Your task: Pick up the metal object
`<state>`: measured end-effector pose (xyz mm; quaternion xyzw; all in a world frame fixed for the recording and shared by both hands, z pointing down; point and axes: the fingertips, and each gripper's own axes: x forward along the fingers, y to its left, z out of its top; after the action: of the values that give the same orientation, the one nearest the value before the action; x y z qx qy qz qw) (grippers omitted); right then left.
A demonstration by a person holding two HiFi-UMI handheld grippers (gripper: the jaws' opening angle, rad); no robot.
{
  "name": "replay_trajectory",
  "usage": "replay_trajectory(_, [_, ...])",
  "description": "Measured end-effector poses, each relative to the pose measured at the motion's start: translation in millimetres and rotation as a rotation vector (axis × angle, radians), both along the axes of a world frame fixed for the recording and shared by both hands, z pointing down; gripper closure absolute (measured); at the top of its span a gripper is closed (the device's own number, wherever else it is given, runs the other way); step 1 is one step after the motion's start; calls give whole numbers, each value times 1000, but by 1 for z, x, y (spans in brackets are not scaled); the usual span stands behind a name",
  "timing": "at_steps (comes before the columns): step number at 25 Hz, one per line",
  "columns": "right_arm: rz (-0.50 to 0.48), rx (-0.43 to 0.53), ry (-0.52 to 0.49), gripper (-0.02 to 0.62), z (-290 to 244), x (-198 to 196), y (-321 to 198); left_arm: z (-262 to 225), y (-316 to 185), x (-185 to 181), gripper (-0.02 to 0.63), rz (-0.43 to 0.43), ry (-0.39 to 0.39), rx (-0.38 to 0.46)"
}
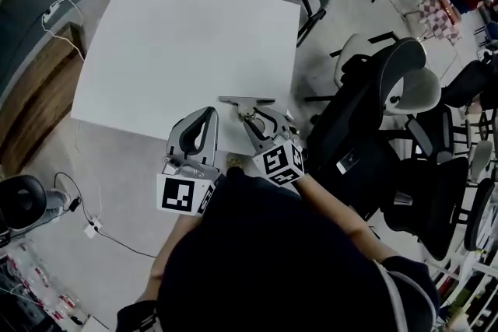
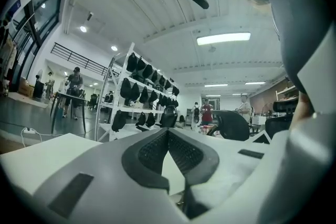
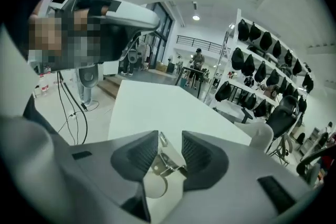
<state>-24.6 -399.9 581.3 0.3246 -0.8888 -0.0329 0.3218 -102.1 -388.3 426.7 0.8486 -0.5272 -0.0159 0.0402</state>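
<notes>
Gripping the metal piece (image 3: 167, 163) between its jaws at the surface's (image 1: 187, 50) near edge, the right tool (image 3: 169, 140) seems ready to lift; the left tool (image 2: 168, 135) sits closed, empty.

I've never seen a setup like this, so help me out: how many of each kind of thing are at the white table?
grippers: 2, the left gripper and the right gripper
metal object: 1
table: 1
total: 4

White table (image 1: 191, 35) on grey floor (image 1: 117, 190), black office chairs (image 1: 373, 144) alongside, ceiling striplights (image 2: 223, 38) overhead.
</notes>
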Motion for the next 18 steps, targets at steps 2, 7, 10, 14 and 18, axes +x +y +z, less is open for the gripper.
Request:
replay_trajectory(2, [-26, -36, 35, 448, 16, 0, -1, 4, -5, 1, 583, 8, -8, -16])
replay_trajectory(7, [-66, -84, 158, 448, 47, 3, -5, 10, -17, 0, 583, 24, 10, -54])
replay_trajectory(10, [-97, -118, 263, 448, 62, 4, -5, 11, -26, -4, 583, 41, 13, -78])
replay_trajectory(14, [-136, -131, 401, 448, 77, 3, -5, 9, -36, -9, 583, 69, 18, -102])
replay_trajectory(18, [-182, -65, 535, 452, 84, 0, -9, 11, -40, -11, 583, 94, 13, -118])
